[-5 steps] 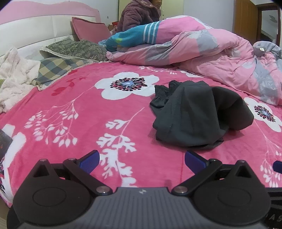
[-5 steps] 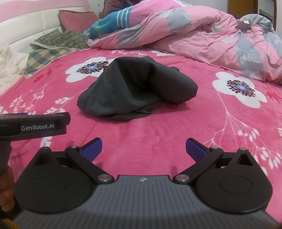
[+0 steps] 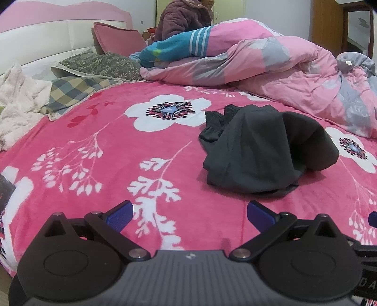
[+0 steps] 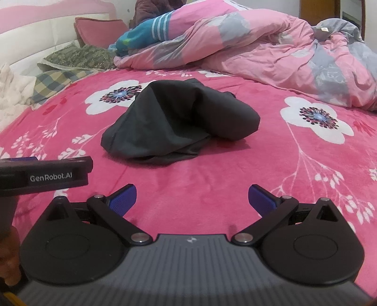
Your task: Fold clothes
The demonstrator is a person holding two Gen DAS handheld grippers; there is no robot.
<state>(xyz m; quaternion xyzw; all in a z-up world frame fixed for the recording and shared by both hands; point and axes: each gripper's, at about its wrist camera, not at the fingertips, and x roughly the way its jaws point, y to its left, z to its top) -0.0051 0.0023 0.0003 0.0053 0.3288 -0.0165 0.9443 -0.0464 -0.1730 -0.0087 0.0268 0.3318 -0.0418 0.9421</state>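
Observation:
A dark grey garment [image 3: 264,148] lies crumpled in a heap on the pink flowered bedspread [image 3: 99,146], its gathered waistband toward the headboard. In the right wrist view the same garment [image 4: 179,124] sits straight ahead, in the middle of the bed. My left gripper [image 3: 189,215] is open over the bedspread, short of the garment and to its left. My right gripper [image 4: 192,199] is open too, with bare bedspread [image 4: 294,164] between its blue pads. Neither gripper touches the cloth. The body of the left gripper [image 4: 44,175] shows at the left edge of the right wrist view.
A rumpled pink and grey quilt [image 3: 271,70] is piled along the far side of the bed. Pillows [image 3: 99,63] and a white fluffy blanket [image 3: 18,103] lie at the left by the headboard. A person [image 3: 183,18] in a purple jacket sits behind the quilt.

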